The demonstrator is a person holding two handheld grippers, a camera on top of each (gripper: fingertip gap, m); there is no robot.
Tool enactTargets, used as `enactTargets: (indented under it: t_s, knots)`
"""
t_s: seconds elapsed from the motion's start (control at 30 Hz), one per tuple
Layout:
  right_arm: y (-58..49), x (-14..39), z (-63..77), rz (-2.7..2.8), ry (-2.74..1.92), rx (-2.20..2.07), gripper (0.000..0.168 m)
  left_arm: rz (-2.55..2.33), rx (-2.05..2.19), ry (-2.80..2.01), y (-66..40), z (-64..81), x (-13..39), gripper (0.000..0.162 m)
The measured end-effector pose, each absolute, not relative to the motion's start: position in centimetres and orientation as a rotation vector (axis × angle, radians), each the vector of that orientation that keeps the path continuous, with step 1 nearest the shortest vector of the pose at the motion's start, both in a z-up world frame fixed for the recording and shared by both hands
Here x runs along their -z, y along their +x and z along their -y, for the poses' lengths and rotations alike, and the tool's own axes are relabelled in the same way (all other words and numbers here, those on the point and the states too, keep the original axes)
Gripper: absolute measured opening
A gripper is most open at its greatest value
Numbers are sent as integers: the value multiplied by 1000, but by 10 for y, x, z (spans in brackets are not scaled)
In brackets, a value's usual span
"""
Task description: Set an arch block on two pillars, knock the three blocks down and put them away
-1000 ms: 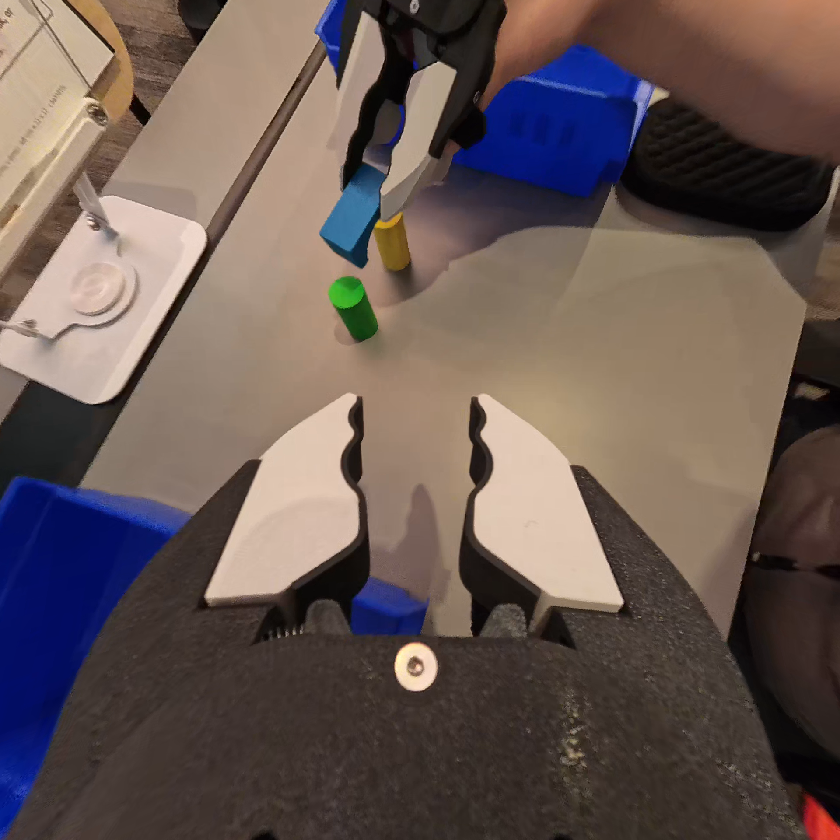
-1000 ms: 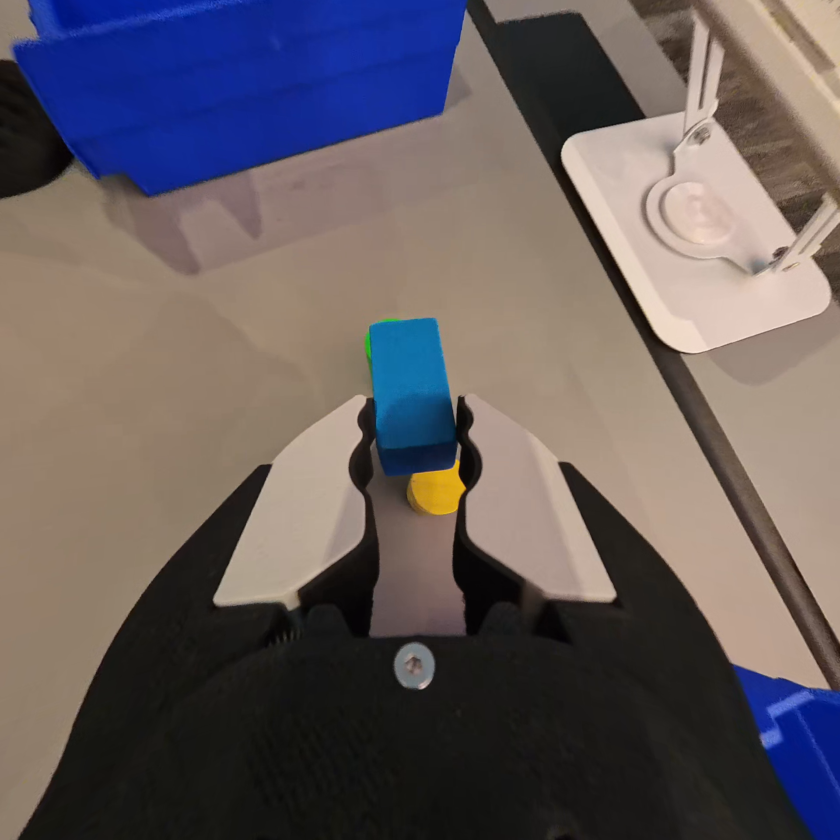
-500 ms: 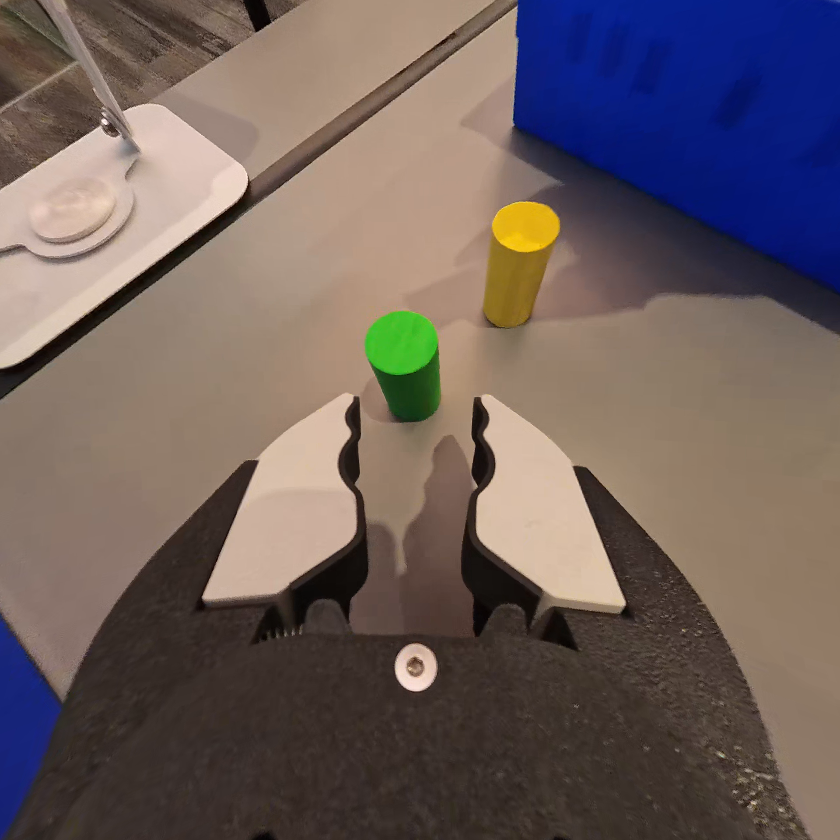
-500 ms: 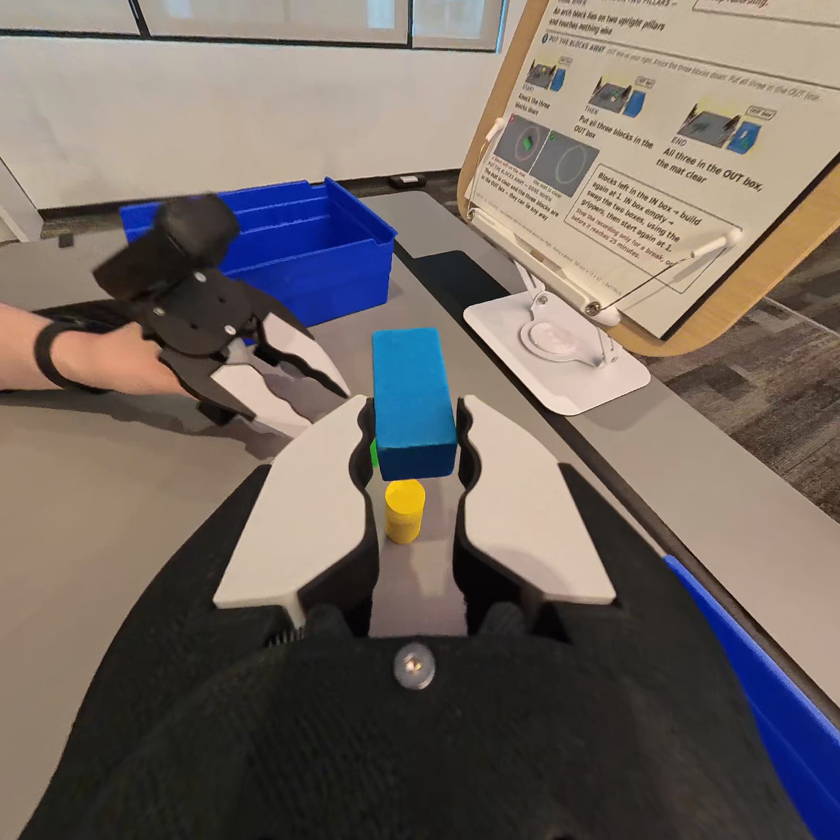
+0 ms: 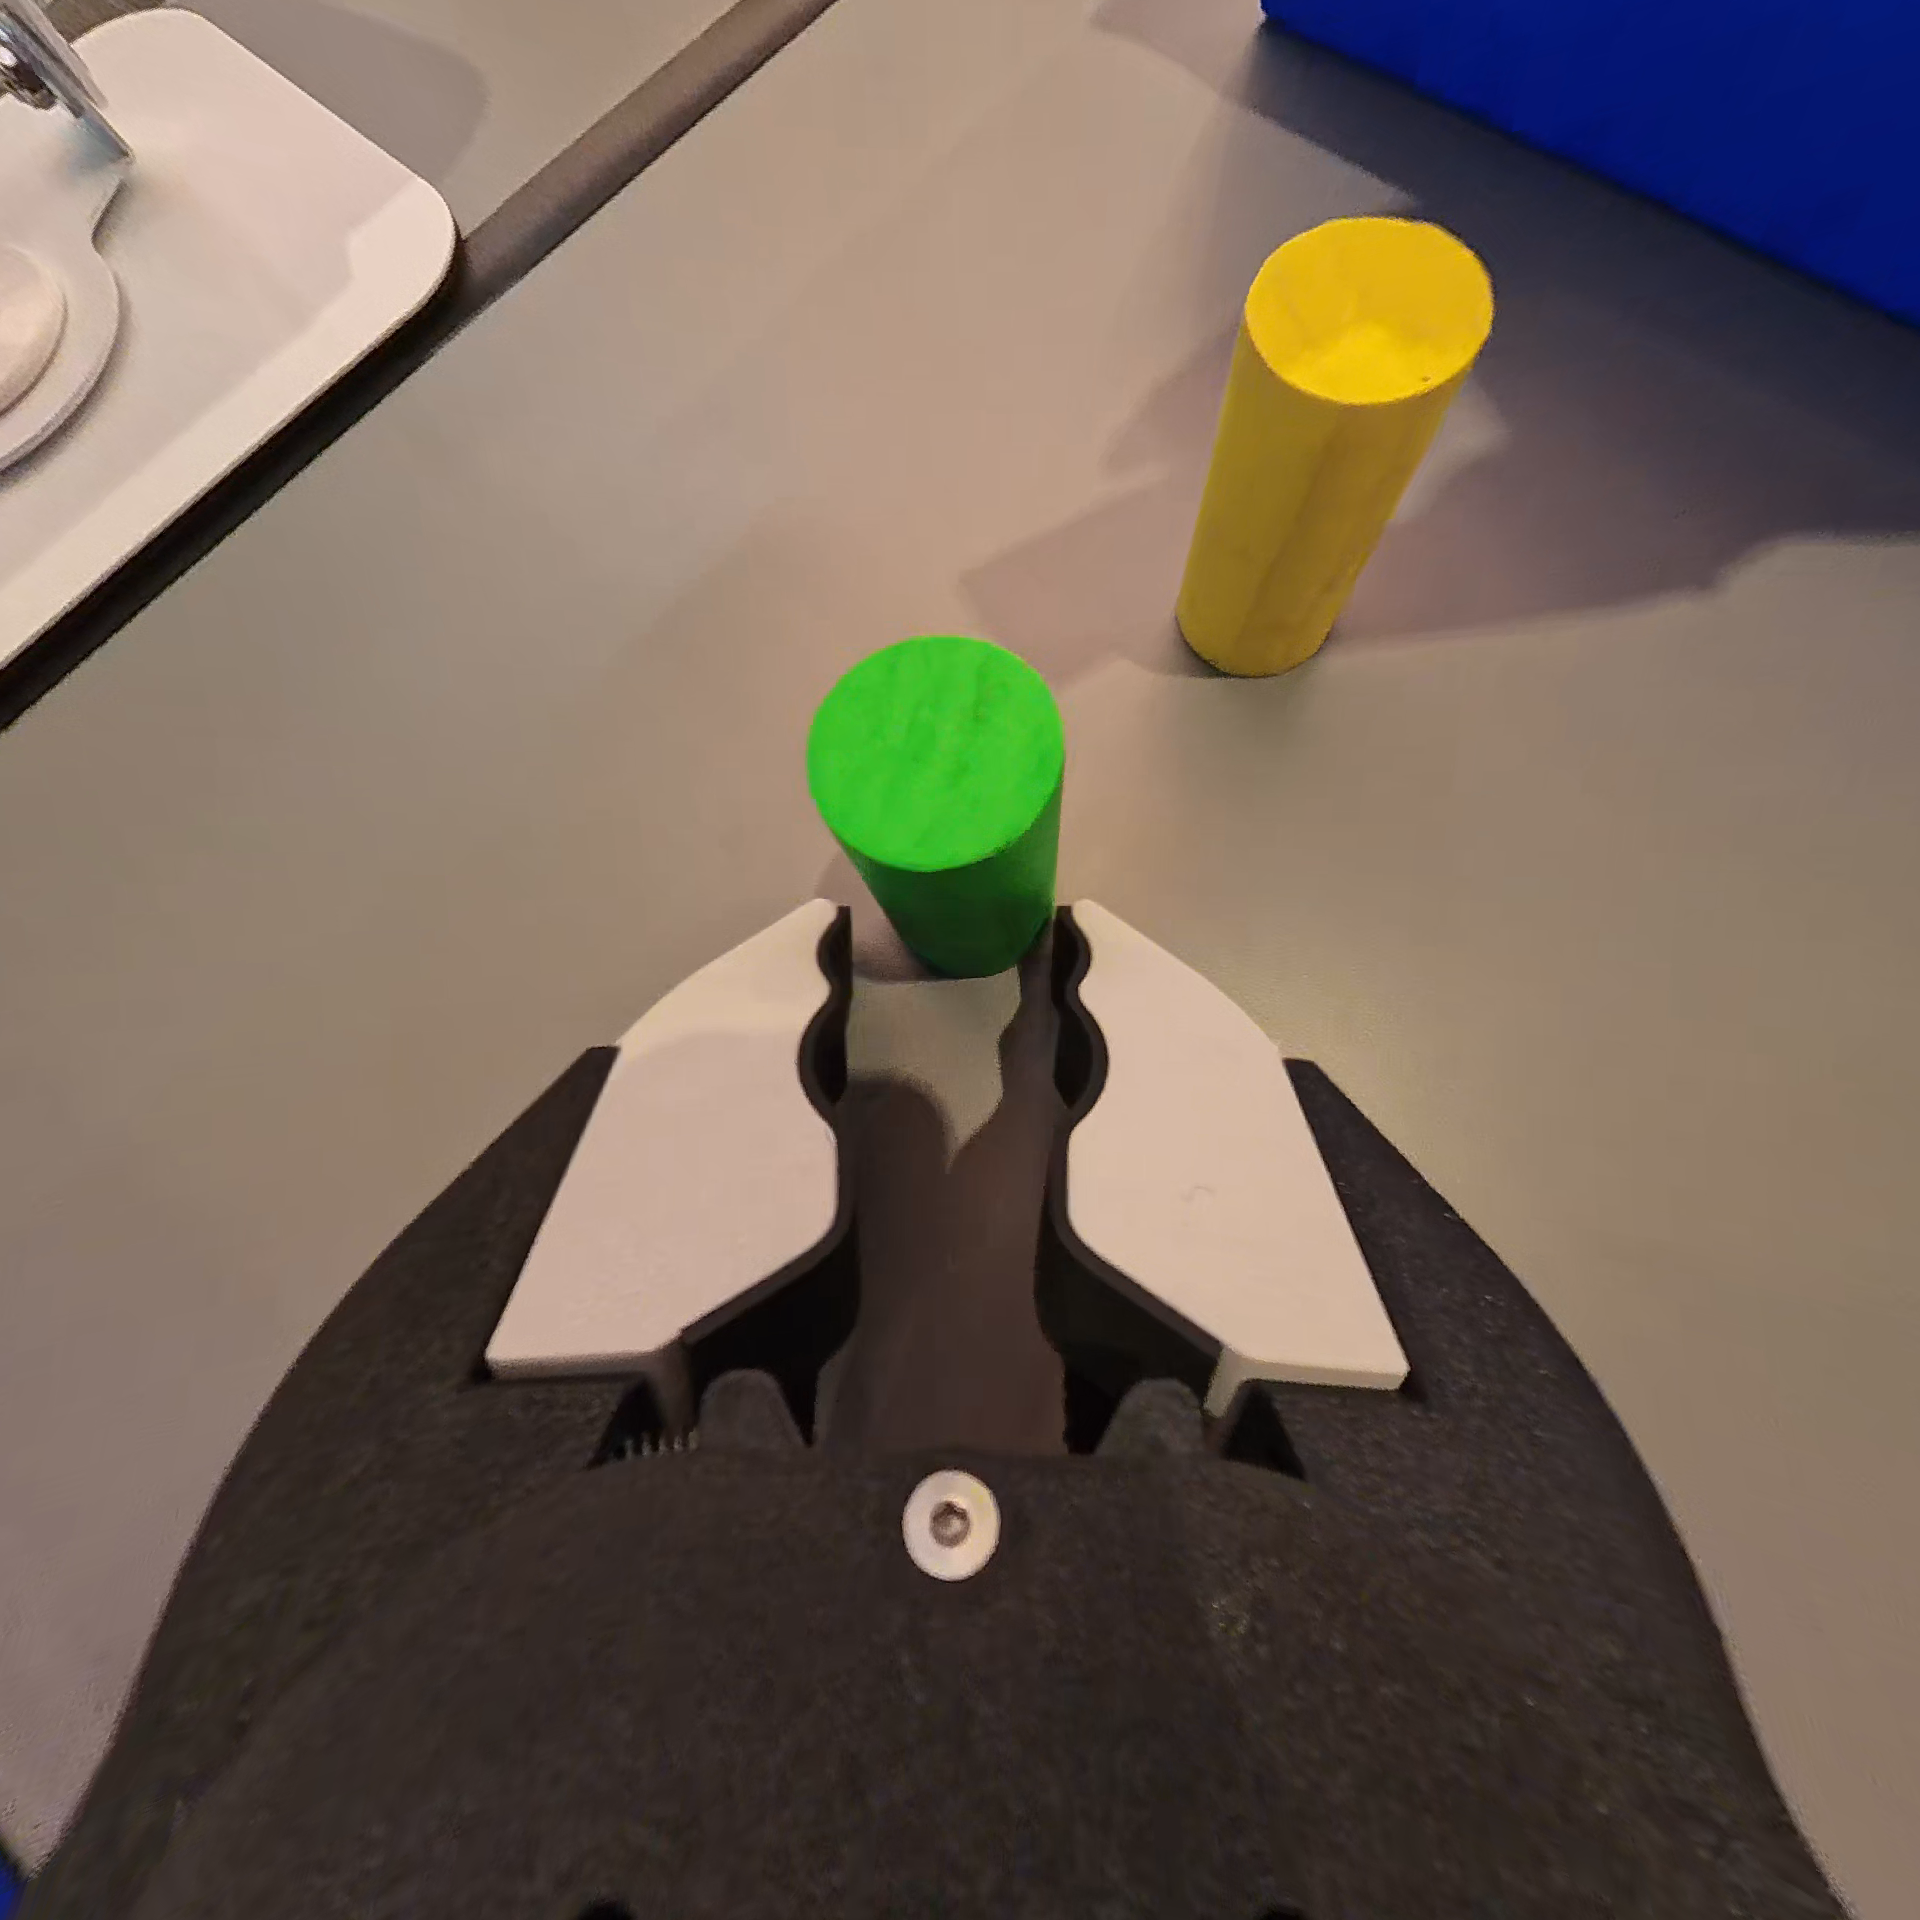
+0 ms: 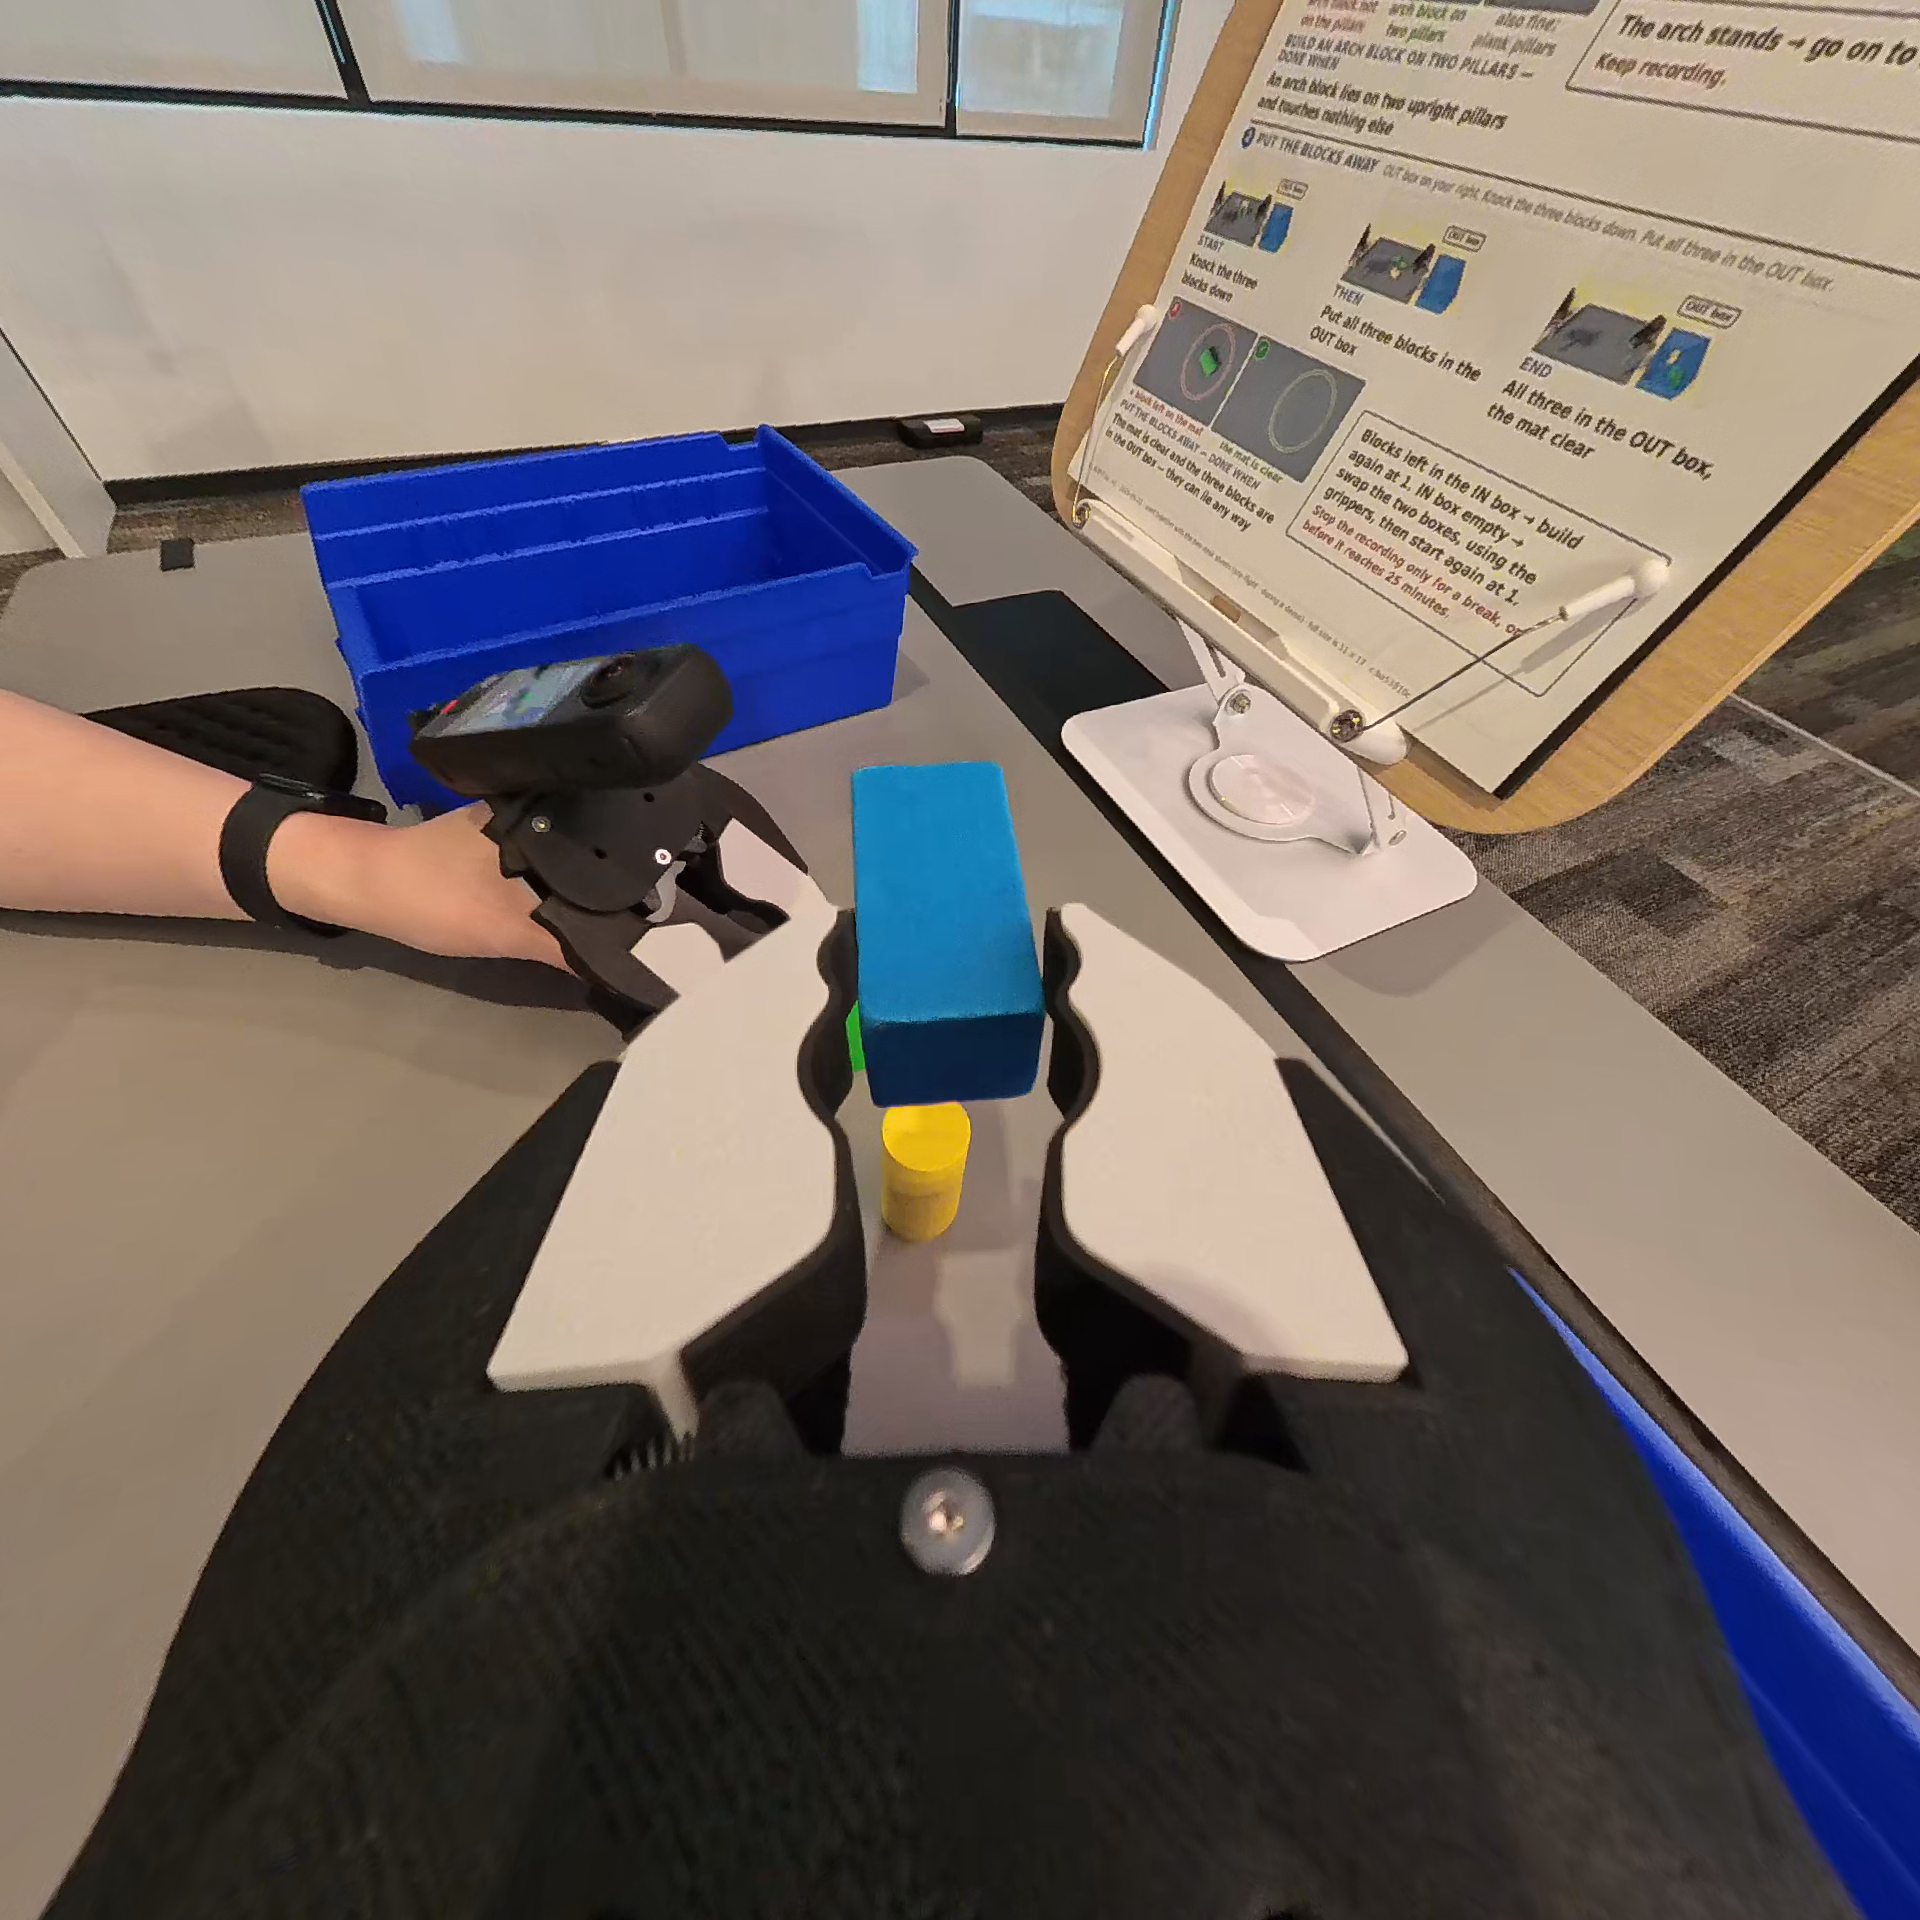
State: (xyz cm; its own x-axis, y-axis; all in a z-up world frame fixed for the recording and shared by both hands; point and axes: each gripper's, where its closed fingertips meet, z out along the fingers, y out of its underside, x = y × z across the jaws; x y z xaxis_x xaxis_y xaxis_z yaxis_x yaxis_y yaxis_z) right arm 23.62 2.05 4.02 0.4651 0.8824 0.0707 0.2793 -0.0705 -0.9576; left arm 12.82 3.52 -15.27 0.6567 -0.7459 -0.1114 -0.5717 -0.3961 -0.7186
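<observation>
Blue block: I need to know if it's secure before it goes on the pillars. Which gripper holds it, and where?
The right gripper clamps the blue block by its two long sides, near the end. The left gripper holds nothing.

My blue block (image 6: 943,935) hides nearly all of the green pillar (image 6: 854,1034) in my right wrist view; only a sliver shows at its left edge. It also covers the top of the yellow pillar (image 6: 923,1179). I cannot tell whether the block touches that pillar or sits just above it. In my left wrist view the green pillar's foot lies behind my left gripper (image 5: 948,920), so whether the tips touch it is unclear. The far bin (image 5: 1621,94) is cut off by the top edge there. The near bin (image 6: 1787,1621) is cut off at the right, and the white stand (image 5: 208,270) at the left.
</observation>
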Motion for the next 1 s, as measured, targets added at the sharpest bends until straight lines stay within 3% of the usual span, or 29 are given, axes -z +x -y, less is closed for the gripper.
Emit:
enactTargets:
  t_s: [0.6,0.67,0.8,1.0]
  knots:
    - [227,1,-29,1120,-1747,-669,35,-1067,321,-2082,146,-43,154,33]
    - [224,7,-29,1141,-1761,-671,35,-1068,301,-2070,146,-45,153,38]
    - [217,21,-29,1157,-1796,-691,35,-1036,350,-2046,145,-44,141,66]
    - [203,30,-36,1233,-1801,-621,35,-985,506,-1990,131,-25,106,67]
